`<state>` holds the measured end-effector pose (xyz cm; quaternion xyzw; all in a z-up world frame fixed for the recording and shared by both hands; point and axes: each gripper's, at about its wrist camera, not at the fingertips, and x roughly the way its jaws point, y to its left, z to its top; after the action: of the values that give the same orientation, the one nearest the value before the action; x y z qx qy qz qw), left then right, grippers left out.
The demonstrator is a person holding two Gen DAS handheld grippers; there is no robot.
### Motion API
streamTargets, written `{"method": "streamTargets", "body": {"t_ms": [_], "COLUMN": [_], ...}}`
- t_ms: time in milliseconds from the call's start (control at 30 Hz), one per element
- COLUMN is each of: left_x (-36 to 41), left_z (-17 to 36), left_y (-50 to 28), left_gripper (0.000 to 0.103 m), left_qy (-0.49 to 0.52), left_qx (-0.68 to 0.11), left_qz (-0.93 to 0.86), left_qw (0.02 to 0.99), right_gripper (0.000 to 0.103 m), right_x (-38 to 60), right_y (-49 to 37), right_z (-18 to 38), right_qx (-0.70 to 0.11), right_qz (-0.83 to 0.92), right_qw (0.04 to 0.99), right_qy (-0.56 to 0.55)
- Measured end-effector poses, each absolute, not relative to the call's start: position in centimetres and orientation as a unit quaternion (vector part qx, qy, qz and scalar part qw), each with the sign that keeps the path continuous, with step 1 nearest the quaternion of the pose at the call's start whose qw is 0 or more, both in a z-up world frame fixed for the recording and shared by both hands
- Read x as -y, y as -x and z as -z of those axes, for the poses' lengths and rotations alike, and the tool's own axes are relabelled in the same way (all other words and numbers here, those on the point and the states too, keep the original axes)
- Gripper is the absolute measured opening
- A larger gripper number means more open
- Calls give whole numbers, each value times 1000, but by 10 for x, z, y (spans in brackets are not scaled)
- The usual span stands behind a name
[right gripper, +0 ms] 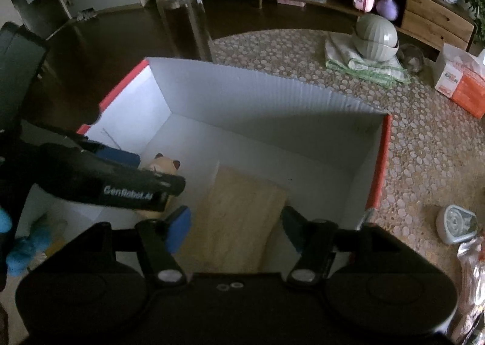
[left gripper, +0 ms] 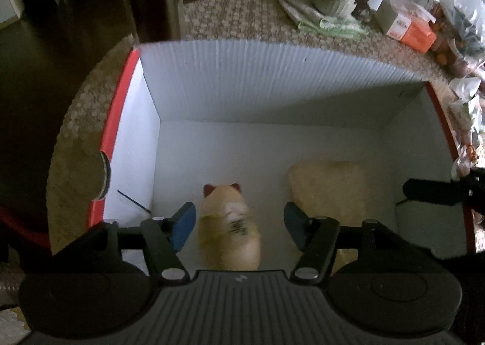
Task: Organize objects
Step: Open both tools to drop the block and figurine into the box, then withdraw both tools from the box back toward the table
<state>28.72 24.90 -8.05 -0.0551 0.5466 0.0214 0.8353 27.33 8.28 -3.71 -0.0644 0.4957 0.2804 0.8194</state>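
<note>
Dim room light is thrown across a pebble-patterned desk (right gripper: 424, 144), and a white corrugated box (left gripper: 272, 81) with red outer sides is seen standing on it, open at the top.

Starting at nine o'clock in the right wrist view, the left gripper (left gripper: 236, 223) is seen reaching into the box, its black arm lettered in white. Its blue fingers (left gripper: 182, 225) are held moderately apart, and between them a cream cat figurine (left gripper: 229, 229) with reddish ears is framed on the box floor; the pads are not seen pressing on it, a gap being visible on each side. In the left wrist view the figurine is blurred, so whether it stands or lies cannot be told.

Moving toward the centre, a pale wooden board (right gripper: 239, 217) is found lying in the box at about three o'clock from the figurine, slightly apart from it. Over it the right gripper (right gripper: 235, 229) is held, fingers (right gripper: 178, 228) moderately spread and nothing clamped between them.

Further right, outside the box at about one o'clock, a grey-green ribbed pot (right gripper: 376, 37) is seen resting on folded green cloth (right gripper: 363, 67). At two o'clock an orange-and-white carton (right gripper: 460, 81) is noted, and at four o'clock a small pale dish (right gripper: 457, 223) lies on the desk.
</note>
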Motion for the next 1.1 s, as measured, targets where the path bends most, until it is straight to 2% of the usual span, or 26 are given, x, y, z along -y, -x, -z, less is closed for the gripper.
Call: {"method": "streamTargets", "body": {"t_ms": [333, 667, 1033, 1100], "left_x": [-243, -203, -152, -143], "left_z": [41, -16, -30, -30], "left_y": [-260, -222, -170, -161], "left_gripper": [67, 67, 67, 72], "left_qy": [55, 39, 40, 40], "left_qx": [-508, -442, -408, -403], "left_qz": [-35, -38, -24, -21], "left_qw": [859, 895, 912, 914], "right_gripper": [70, 71, 76, 78], "right_x": [-54, -4, 67, 78], "right_y": [-248, -214, -168, -161], "right_z": [2, -24, -30, -30], "right_qx": [-473, -436, -405, -400], "right_qz": [-300, -290, -255, -253], "right_qw": [828, 852, 877, 880], "right_qy": [32, -6, -38, -40]}}
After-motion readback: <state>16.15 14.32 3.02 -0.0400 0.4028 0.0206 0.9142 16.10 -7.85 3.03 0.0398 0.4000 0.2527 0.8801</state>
